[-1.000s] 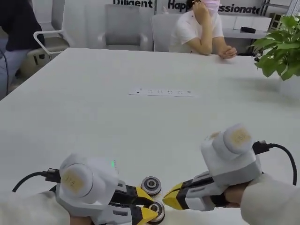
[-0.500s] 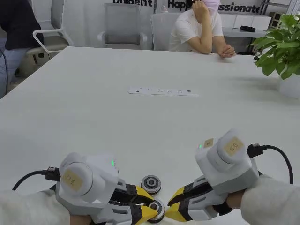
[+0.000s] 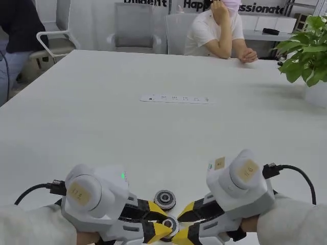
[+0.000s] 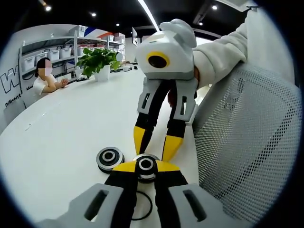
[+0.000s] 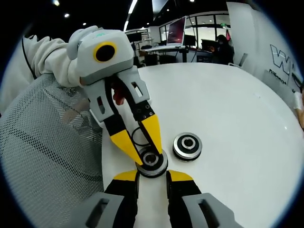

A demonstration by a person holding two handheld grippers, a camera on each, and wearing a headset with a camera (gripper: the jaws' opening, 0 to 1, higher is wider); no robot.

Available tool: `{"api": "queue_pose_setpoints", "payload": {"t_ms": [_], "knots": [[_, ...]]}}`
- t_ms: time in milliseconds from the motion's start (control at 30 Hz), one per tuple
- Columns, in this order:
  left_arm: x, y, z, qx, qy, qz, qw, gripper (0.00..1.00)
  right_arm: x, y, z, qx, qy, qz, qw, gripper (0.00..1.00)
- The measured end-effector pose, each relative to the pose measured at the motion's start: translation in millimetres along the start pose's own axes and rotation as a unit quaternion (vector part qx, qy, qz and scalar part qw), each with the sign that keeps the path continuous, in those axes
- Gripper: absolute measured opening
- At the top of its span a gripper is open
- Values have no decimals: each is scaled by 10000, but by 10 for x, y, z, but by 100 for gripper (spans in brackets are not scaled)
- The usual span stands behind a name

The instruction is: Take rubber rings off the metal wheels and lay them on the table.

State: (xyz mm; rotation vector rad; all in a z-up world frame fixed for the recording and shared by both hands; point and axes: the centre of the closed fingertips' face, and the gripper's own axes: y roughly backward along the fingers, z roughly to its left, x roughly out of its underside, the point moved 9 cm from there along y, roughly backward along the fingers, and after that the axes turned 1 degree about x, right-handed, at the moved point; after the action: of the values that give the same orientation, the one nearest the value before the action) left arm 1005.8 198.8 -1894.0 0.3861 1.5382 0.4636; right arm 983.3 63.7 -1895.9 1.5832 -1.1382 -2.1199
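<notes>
Head view: both grippers meet at 6 o'clock, at the near edge of the white table. The left comes in from 8 o'clock, the right from 4.

Left gripper: yellow tips closed on the near wheel, one tip on each side of its rim. The wheel lies flat on the table.

Right gripper: jaws apart, tips pointing at the same wheel from the opposite side, just at its edge. Can't tell if they touch it.

Far wheel: flat on the table, free, just beside the near wheel. It sits at 12 o'clock of the near wheel in the head view, at 10 in the left gripper view, and at 1 in the right gripper view.

One thin black ring lies loose on the table at 6 o'clock of the near wheel in the left gripper view. It sits under and between the left jaws, partly hidden by them.

Mesh chair at 3 o'clock in the left gripper view, beside a white sleeve. Plant at 2 o'clock on the far table edge. A seated person at 12 o'clock, arms on the table.
</notes>
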Motion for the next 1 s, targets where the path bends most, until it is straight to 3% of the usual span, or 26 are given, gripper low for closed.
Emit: {"api": "queue_pose_setpoints", "payload": {"t_ms": [367, 433, 700, 800, 900, 933, 1000], "knots": [[3, 5, 1, 0, 19, -23, 10000, 8, -9, 16, 0, 13, 383, 65, 9992, 16], [1, 7, 4, -13, 19, -23, 10000, 8, 10, 26, -23, 76, 531, 224, 9983, 1], [5, 9, 7, -12, 29, -40, 10000, 8, 5, 29, -32, 118, 389, 182, 9990, 0], [4, 7, 6, -9, 27, -37, 10000, 8, -4, 45, -47, 117, -437, 315, 9985, 0], [3, 8, 5, -7, 20, -38, 10000, 8, -7, 53, -74, 120, -698, 315, 9970, 0], [3, 8, 5, -7, 19, -38, 10000, 8, -6, 57, -74, 147, -1001, 306, 9944, 0], [3, 9, 5, -5, 15, -39, 10000, 8, -7, 70, -75, 107, -1207, 323, 9921, 0]]}}
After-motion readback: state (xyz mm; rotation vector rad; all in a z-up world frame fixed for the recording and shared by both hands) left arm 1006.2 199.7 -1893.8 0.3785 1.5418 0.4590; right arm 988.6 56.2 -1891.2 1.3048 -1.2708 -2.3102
